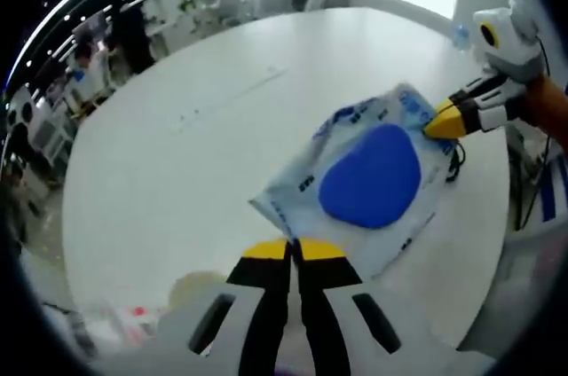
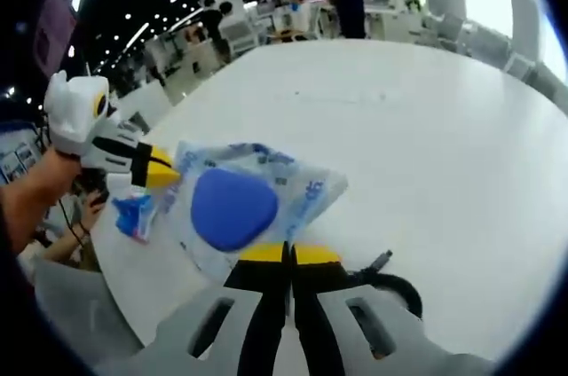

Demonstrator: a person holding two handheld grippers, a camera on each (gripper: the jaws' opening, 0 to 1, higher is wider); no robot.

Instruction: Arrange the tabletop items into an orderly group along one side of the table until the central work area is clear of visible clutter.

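Both tools pinch opposite edges of a clear bag (image 1: 373, 181) holding a blue pad, the left tool (image 1: 295, 250) and right tool (image 2: 289, 254) with jaws closed; a dark cable (image 2: 390, 283), perhaps, lies partly hidden on the tabletop (image 1: 177, 172).

Left gripper view looks low and close across the white table (image 1: 177, 172) toward bright windows. Right gripper view faces the opposite way, toward the office. Both share the blue-printed plastic bag (image 1: 373, 176) (image 2: 240, 199).

A black cable (image 2: 390, 283) runs hidden behind the right tongs (image 2: 289, 256); background people are blurred.
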